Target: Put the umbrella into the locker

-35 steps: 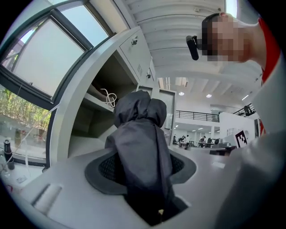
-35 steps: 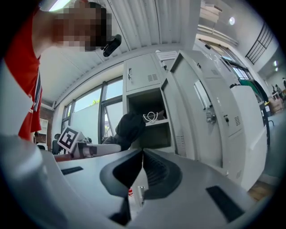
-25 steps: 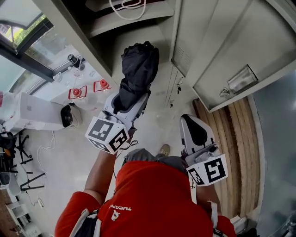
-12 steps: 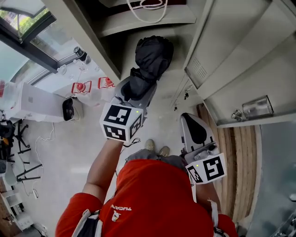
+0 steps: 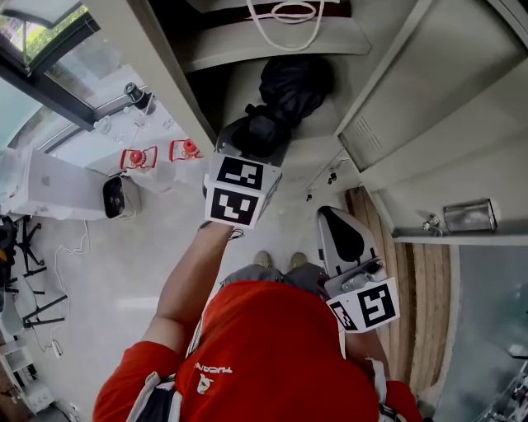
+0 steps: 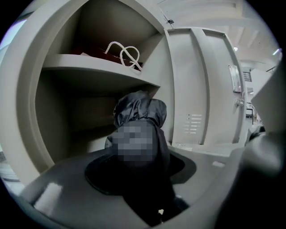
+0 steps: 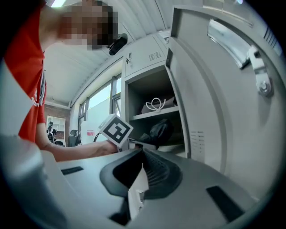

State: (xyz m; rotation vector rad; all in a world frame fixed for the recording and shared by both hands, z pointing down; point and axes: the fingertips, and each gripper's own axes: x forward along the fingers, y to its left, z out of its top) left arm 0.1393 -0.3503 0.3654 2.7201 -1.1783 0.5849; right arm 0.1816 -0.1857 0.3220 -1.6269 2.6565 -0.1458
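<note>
A folded black umbrella (image 5: 293,86) is clamped in my left gripper (image 5: 257,136), jaws shut on its lower end. Its bunched top reaches into the open grey locker (image 5: 272,45), in the compartment under the shelf. In the left gripper view the umbrella (image 6: 140,107) sticks out ahead of the left gripper (image 6: 138,174), below the shelf (image 6: 98,71). My right gripper (image 5: 342,235) hangs lower right, outside the locker, shut and empty. The right gripper view shows the right gripper (image 7: 143,165) pointing at the locker, with the umbrella (image 7: 160,129) inside.
White cord loops (image 5: 285,16) lie on the upper shelf. The locker door (image 5: 462,107) stands open to the right, with a metal hasp (image 5: 466,216). A wooden strip (image 5: 412,272) runs along the floor at right. A white box (image 5: 49,194) and red items (image 5: 139,157) sit left.
My left gripper has carried the umbrella forward; its top now lies under the locker shelf. The right gripper drifted slightly and stays shut.
</note>
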